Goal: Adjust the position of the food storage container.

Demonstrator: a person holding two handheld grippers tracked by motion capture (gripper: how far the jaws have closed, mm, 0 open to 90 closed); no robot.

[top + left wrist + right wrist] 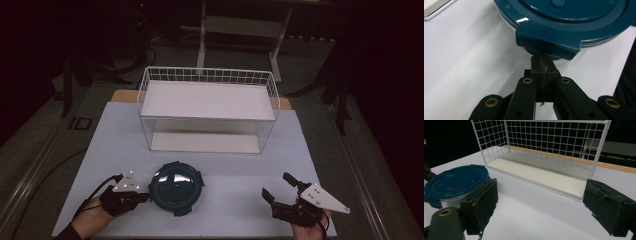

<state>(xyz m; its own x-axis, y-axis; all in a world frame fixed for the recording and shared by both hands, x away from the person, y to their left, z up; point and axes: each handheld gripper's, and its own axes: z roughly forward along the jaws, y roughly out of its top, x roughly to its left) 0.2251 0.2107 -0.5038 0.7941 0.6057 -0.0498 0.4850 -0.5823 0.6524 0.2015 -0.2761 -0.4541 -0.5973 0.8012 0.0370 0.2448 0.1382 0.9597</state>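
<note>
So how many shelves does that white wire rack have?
2: the white wire rack has an upper white shelf level with its rim and a lower white shelf resting on the table.

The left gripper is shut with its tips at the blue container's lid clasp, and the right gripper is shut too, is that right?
Not quite. The right gripper is open, jaws wide apart in the right gripper view. The left gripper is shut at the container's clasp.

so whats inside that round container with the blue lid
Cannot tell: the dark blue lid covers the round container fully, with clip flaps folded down at its rim. A thin clear band of wall shows beneath the lid, but nothing can be made out through it.
</note>
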